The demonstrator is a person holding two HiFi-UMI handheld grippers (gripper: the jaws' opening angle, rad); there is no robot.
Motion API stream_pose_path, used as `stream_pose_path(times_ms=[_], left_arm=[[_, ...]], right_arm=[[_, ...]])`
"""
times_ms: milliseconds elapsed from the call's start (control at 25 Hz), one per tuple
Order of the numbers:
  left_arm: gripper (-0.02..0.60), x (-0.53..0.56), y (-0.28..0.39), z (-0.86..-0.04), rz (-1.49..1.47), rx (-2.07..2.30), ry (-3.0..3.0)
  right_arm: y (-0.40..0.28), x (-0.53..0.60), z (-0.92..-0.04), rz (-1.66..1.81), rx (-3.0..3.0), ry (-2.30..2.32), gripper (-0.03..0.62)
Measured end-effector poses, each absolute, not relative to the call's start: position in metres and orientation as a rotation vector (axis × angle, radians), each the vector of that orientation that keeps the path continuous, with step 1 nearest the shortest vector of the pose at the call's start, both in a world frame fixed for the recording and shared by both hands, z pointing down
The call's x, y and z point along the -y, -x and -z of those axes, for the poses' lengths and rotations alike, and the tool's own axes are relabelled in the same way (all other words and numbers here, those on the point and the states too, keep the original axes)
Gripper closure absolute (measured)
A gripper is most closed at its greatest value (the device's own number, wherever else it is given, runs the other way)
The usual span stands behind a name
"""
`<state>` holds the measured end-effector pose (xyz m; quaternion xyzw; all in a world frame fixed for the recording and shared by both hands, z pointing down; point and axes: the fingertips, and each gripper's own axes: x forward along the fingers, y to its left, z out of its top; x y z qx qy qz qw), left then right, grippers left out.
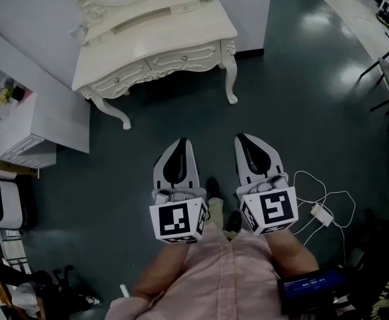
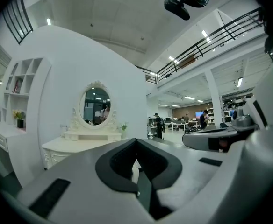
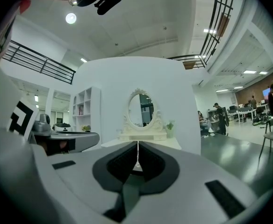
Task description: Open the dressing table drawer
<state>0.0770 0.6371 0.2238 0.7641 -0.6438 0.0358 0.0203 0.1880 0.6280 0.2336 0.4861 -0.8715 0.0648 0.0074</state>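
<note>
Pink shirt [image 1: 214, 279] in the foreground, a person holds the left gripper [image 1: 180, 142] and right gripper [image 1: 242, 137] side by side and level above the dark floor [image 1: 301, 125], both sets of fingers clenched on nothing. Well ahead stands the cream dressing table [image 1: 156, 35], its drawers [image 1: 201, 53] closed beneath the counter [image 1: 181, 27], small knobs [image 1: 183, 58] showing. The approach appears to be the step in hand. Next, one gripper must reach a knob, part its fingers, close on it and pull straight out.
</note>
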Motion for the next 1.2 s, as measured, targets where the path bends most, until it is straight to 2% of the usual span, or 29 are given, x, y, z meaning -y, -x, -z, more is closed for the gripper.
stream_pose_path(times_ms=[600, 1200], left_arm=[[0.560, -0.490, -0.022, -0.223, -0.097, 1.916, -2.439], [0.560, -0.423, 0.007, -0.207, -0.040, 1.888, -2.489]], right_arm=[[-0.128, -0.487, -0.233, -0.197, 2.686, -1.589, 0.574], [-0.102, -0.426, -0.209, -0.103, 2.674, -1.641, 0.574]])
